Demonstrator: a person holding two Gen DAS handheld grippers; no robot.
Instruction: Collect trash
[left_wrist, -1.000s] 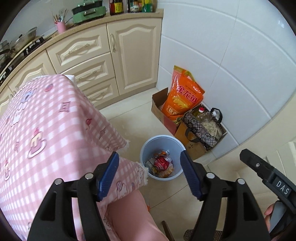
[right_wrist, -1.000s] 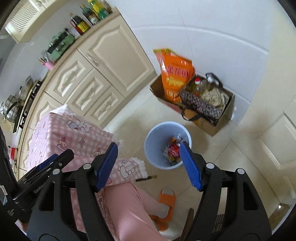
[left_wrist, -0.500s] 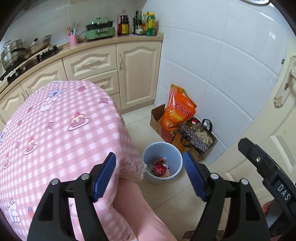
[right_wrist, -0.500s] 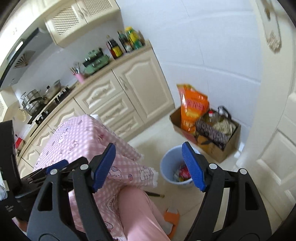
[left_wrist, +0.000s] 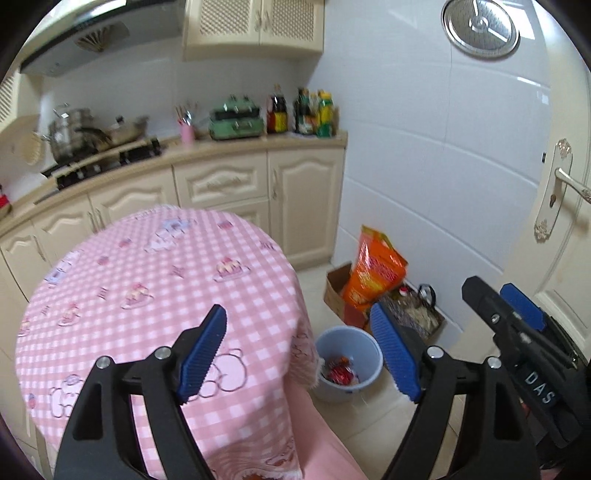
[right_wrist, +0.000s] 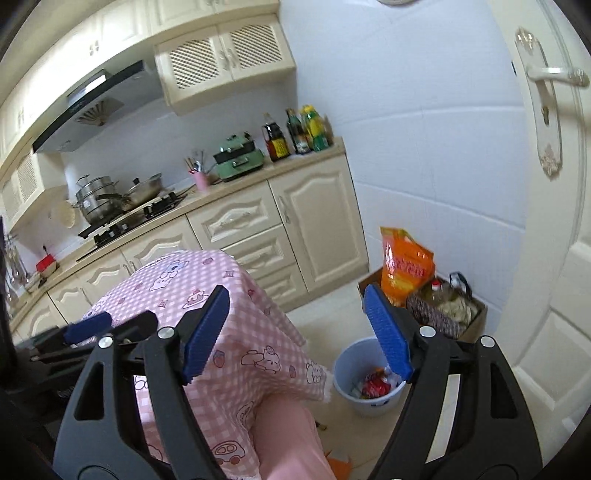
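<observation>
A light blue bin (left_wrist: 351, 347) stands on the floor beside the table, with red wrappers and other trash (left_wrist: 338, 373) inside. It also shows in the right wrist view (right_wrist: 364, 397). My left gripper (left_wrist: 301, 354) is open and empty, high above the table's near edge. My right gripper (right_wrist: 297, 332) is open and empty at about the same height; it shows at the right of the left wrist view (left_wrist: 517, 325). The left gripper shows at the left of the right wrist view (right_wrist: 88, 326). The pink checked tablecloth (left_wrist: 147, 280) has nothing on it.
A cardboard box (left_wrist: 338, 284) with an orange bag (left_wrist: 380, 266) and a dark patterned bag (left_wrist: 413, 314) stand against the white tiled wall. Cream cabinets (left_wrist: 236, 184) and a counter with pots and bottles lie beyond. A white door (left_wrist: 554, 221) is at the right. My pink-clad leg (right_wrist: 291, 439) is below.
Both grippers have lifted and tilted up from looking down into the bin toward the kitchen. The bin now sits lower and smaller in both views. Both stay open and empty.
</observation>
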